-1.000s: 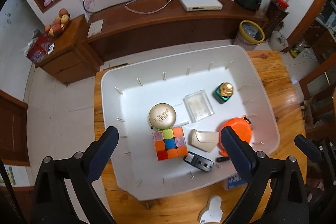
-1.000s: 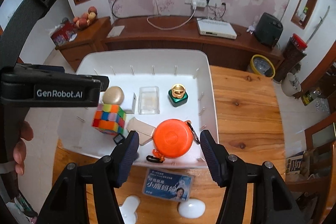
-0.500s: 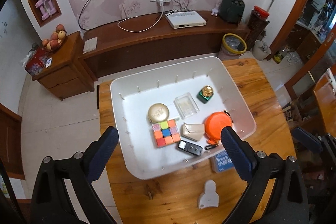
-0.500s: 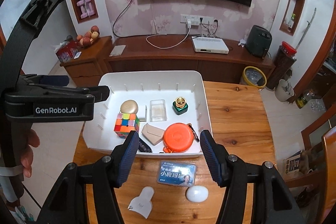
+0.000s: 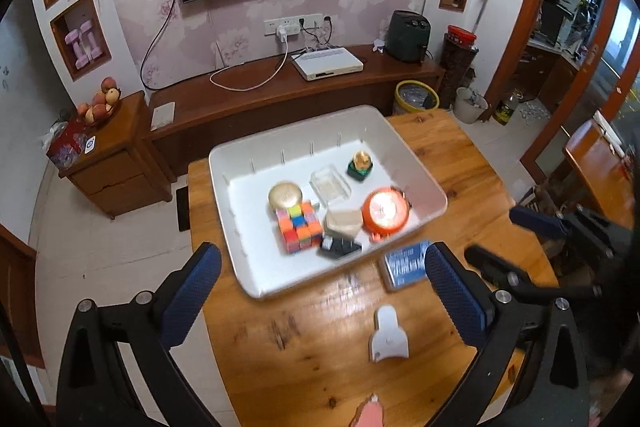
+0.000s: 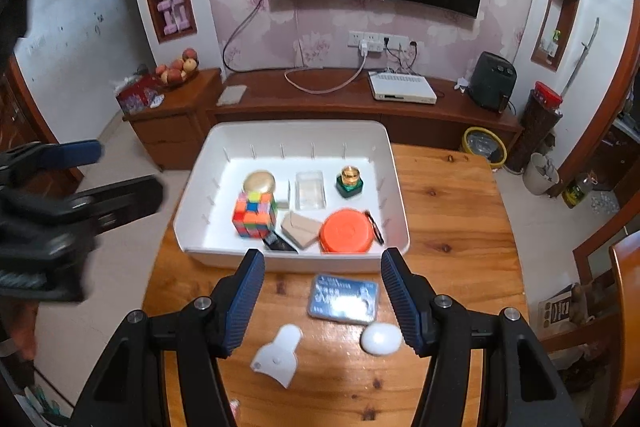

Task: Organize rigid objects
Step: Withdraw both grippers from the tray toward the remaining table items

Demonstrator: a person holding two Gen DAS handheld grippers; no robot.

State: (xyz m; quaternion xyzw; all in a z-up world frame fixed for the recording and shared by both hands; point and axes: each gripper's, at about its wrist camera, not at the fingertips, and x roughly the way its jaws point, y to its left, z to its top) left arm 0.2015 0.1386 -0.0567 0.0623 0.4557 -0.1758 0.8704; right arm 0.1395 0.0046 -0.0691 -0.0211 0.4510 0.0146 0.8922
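Observation:
A white tray on the wooden table holds a colour cube, a gold round tin, a clear box, a green jar with gold lid, a beige case, an orange round case and a black device. In front of the tray lie a blue card pack, a white egg-shaped thing and a white flat piece. My right gripper is open, high above the card pack. My left gripper is open and empty, high above the table in front of the tray.
A dark wood TV bench with a white set-top box stands behind the table. A side cabinet with fruit is at the left. A yellow-rimmed bin is at the right. A chair stands at the right edge.
Both grippers have risen and pulled back from the tray, so the tray looks smaller and more table front shows. Both stay open. The objects have not moved.

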